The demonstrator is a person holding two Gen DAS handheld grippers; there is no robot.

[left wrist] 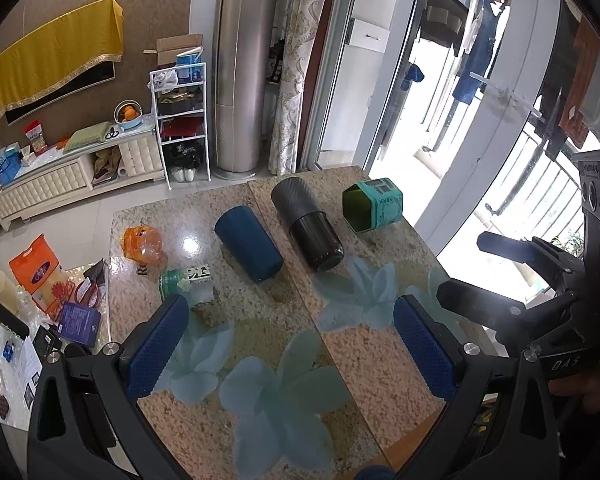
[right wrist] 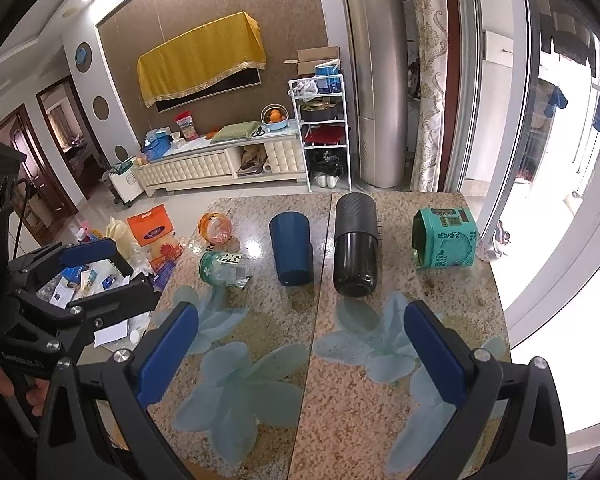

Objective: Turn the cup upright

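So both grippers are hovering over the near end of the table (right wrist: 432, 208), and neither is touching anything. The left gripper (left wrist: 290, 346) has its blue fingers (left wrist: 156, 350) spread wide with nothing between them, and same deal for the right gripper (right wrist: 300, 354), fingers (right wrist: 436, 344) wide apart and empty.

The blue cup (right wrist: 291, 249) is lying on its side about mid-table, just left of the seam that runs down the tabletop. I can't really tell which end is the mouth from these views. Right beside it, across the seam, a black tumbler (right wrist: 356, 246) is also lying down, roughly parallel to the cup, close but not touching. Further right sits a teal tin (right wrist: 446, 238), tipped over with its open end facing left.

On the cup's left there's a clear bottle (right wrist: 220, 266) with a green end, on its side, and behind that an orange jar (right wrist: 215, 227), also tipped.

In the left wrist view the other gripper shows at the right edge, off to the side of the table.
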